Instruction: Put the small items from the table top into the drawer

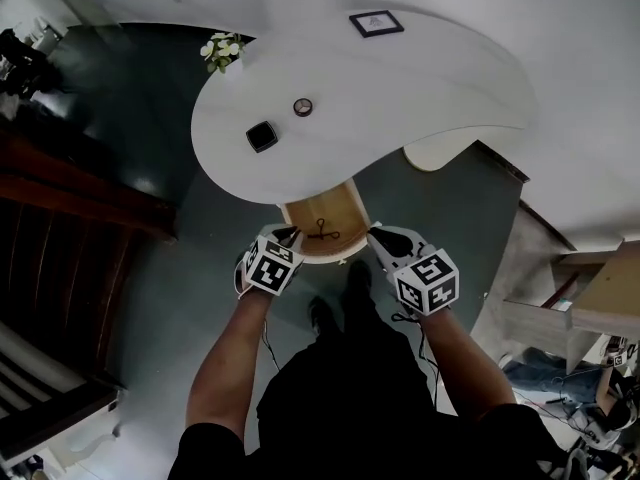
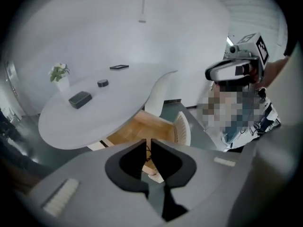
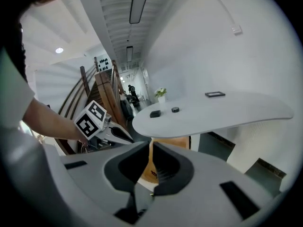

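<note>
Both grippers hover at the near lip of the open drawer [image 1: 310,213], the left gripper [image 1: 288,235] and right gripper [image 1: 377,235] flanking it with jaws pinched together on nothing, likely parked there because one small dark item [image 1: 322,233] already lies on its wooden floor. Out on the white table top [image 1: 420,88], the black square block [image 1: 262,136] and the small round piece [image 1: 303,107] sit near each other toward the far left, the framed card [image 1: 377,23] farther right, a flower vase [image 1: 222,50] at the far-left rim. Bare tabletop around each gives room to reach, though the table's curved near edge overhangs the drawer.

vase of white flowers [image 1: 222,49], dark wooden staircase [image 1: 60,268] at left
</note>
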Tool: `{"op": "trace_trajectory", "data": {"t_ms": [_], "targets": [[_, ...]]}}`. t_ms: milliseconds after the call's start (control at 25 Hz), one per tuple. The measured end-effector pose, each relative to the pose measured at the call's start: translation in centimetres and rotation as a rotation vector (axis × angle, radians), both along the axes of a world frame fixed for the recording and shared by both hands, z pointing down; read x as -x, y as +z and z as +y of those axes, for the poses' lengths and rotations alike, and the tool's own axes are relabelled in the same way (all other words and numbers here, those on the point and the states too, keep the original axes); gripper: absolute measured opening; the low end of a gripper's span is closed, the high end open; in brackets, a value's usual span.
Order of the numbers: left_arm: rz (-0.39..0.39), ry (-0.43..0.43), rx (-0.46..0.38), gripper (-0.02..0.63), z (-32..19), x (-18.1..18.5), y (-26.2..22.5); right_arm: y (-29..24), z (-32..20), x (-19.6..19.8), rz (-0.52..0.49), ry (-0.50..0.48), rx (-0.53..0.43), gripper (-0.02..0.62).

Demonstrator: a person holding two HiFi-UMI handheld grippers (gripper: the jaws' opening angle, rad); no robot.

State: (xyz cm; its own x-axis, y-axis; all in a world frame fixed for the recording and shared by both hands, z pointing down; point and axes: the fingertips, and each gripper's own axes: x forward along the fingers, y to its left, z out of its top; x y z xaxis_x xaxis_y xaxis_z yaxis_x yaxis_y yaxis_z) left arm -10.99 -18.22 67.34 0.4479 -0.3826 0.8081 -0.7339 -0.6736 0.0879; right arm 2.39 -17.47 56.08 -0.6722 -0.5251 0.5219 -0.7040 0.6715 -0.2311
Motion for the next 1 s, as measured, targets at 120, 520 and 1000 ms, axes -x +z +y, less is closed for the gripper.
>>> {"op": "trace_trajectory", "data": {"t_ms": [120, 520, 1000], "targets": [[0.058, -0.021, -0.047, 0.029, 0.9, 0.8, -2.8, -1.9, 1.4, 0.2, 0.013, 0.012, -0.024, 0.012], [0.289, -0.13, -0.211, 0.028, 2.6, 2.9, -12.9, -7.8, 2.7, 1.0, -0.002, 0.011, -0.085, 0.012], [0.336, -0.286, -0.354, 0.012, 2.2, 3.8, -19.2, -12.1, 1.1, 0.9, -0.094, -0.071, -0.188, 0.011]]}}
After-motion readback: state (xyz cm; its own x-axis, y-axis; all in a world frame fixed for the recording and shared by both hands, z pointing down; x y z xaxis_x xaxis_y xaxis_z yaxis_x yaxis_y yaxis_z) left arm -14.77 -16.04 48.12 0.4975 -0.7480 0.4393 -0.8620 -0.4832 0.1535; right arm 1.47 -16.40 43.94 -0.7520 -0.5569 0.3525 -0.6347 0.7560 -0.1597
